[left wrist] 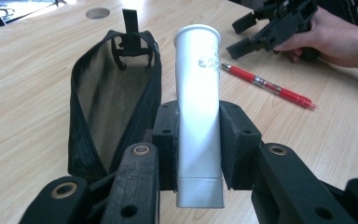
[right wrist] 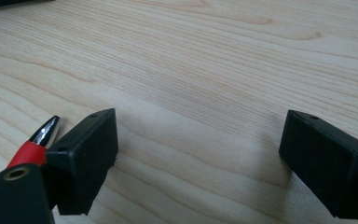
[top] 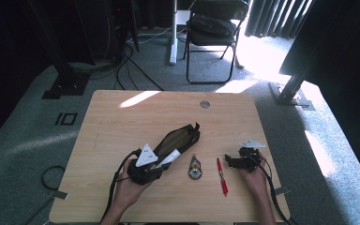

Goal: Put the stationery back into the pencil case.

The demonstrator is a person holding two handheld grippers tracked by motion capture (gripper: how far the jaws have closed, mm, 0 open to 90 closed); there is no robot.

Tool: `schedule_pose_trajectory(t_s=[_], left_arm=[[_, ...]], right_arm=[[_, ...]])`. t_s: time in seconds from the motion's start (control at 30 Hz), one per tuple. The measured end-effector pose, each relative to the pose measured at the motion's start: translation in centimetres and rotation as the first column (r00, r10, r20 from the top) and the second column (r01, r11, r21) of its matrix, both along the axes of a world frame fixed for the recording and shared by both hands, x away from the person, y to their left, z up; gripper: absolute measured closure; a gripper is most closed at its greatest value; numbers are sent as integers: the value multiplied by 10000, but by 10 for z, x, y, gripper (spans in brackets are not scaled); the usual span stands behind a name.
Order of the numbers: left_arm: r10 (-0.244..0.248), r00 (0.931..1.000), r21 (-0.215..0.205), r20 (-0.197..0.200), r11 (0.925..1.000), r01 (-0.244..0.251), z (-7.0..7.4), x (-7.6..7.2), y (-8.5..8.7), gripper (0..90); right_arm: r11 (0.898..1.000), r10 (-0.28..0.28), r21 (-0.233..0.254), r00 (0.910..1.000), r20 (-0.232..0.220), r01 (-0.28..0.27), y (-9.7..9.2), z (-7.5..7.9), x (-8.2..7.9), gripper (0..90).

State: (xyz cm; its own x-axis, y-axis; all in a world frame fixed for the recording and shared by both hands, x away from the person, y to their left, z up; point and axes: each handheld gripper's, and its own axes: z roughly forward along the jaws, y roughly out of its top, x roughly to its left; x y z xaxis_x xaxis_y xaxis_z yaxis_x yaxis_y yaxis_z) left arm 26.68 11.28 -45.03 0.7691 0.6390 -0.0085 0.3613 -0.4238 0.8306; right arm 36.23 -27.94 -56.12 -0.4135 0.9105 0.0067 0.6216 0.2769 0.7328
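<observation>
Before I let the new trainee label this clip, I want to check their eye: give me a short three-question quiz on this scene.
1. True or false: the left gripper is shut on the white tube.
2. Which thing lies on the table between the open black pouch and the right gripper, nearest that gripper? A) red pen B) scissors C) blue cup
3. Fill in: the fingers of the right gripper stand ____ with only bare table between them.

Key:
1. True; its fingers press the tube's sides.
2. A, the red pen; a small round metal thing lies closer to the pouch.
3. Open.
</observation>
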Motion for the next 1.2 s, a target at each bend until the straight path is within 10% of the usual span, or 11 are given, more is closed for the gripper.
schedule_pose_trajectory(t_s=[1.2], left_arm=[[489,9976,-297,486,9984,-475,9,27,3,707]], right_arm=[[10000,-2,-1,10000,-1,2,0,0,0,113]])
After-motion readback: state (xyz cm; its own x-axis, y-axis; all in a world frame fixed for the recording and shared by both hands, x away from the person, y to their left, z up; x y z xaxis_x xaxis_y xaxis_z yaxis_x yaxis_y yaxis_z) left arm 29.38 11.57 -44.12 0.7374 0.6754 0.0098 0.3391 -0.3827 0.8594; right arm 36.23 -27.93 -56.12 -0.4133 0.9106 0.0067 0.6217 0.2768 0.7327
